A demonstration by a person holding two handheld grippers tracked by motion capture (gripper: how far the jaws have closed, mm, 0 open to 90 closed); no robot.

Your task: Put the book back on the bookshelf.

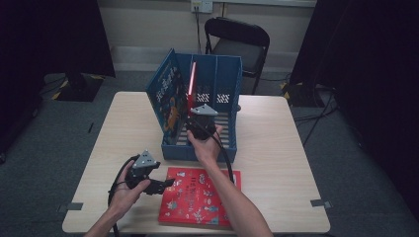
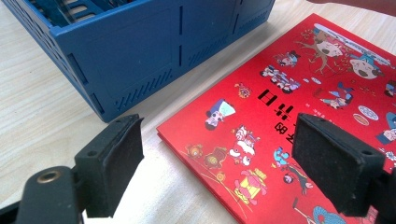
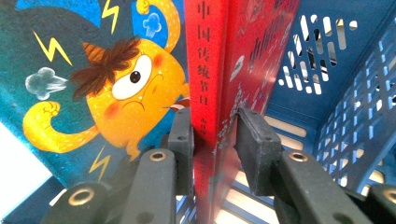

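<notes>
A blue slotted crate (image 1: pixel 197 150) stands mid-table. A blue picture book (image 1: pixel 168 96) leans upright against its left wall. Beside it a thin red book (image 1: pixel 191 84) stands on end, and my right gripper (image 1: pixel 193 118) is shut on its lower spine. In the right gripper view the pads clamp the red book (image 3: pixel 210 60) on both sides, my right gripper (image 3: pixel 217 140) low in the crate (image 3: pixel 355 93), the blue book (image 3: pixel 93 84) to the left. A second red book (image 1: pixel 200 197) lies flat near the front edge. My left gripper (image 1: pixel 167 184) is open at its left corner, jaws wide over the book (image 2: pixel 289 93).
The light wooden table (image 1: pixel 276 148) has bare room left and right of the crate. A black folding chair (image 1: pixel 242 44) stands behind the far edge. Cables trail from both grippers. The crate's front wall (image 2: pixel 154 46) is just beyond the flat book.
</notes>
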